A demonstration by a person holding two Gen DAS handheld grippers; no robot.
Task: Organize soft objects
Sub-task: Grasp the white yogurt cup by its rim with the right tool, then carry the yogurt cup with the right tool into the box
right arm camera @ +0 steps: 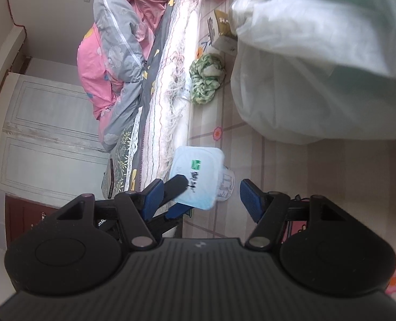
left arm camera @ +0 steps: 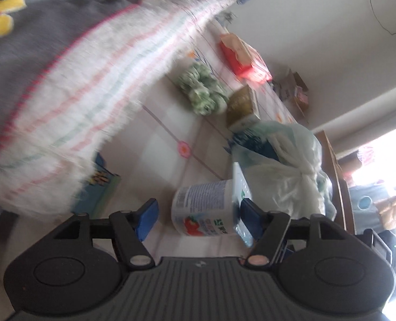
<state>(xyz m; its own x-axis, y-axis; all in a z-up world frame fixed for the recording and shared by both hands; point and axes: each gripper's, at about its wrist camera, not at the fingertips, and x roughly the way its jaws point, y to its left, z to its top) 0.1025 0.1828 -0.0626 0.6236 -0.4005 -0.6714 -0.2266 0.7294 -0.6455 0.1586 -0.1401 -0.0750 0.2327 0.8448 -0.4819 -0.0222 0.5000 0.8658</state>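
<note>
Left wrist view: the left gripper [left arm camera: 200, 215] has its blue pads spread wide, with a yogurt cup [left arm camera: 202, 210] lying on its side between them. The right pad [left arm camera: 252, 220] sits against the cup's lid; the left pad is apart from the cup, so nothing is pinched. The cup rests on a floral tablecloth [left arm camera: 171, 123]. Beyond it lie a green-and-white scrunchie [left arm camera: 203, 89], a gold box [left arm camera: 242, 107] and a red tissue pack [left arm camera: 244, 57], in a row running away from the camera. A knotted plastic bag [left arm camera: 286, 171] stands just right of the cup. A striped towel [left arm camera: 91, 93], blurred, hangs along the left edge over grey bedding [left arm camera: 37, 42].

Right wrist view: the right gripper [right arm camera: 202, 196] is likewise spread and holds nothing. The cup [right arm camera: 198, 179] lies ahead of its pads, lid toward the camera, with the left gripper's fingers [right arm camera: 175, 186] reaching to it from the left. The scrunchie [right arm camera: 207, 79] lies farther off on the cloth, between the towel's fringe [right arm camera: 176, 85] and the bag [right arm camera: 318, 67]. A pink-and-grey quilt [right arm camera: 117, 42] is heaped on the bed.
</note>
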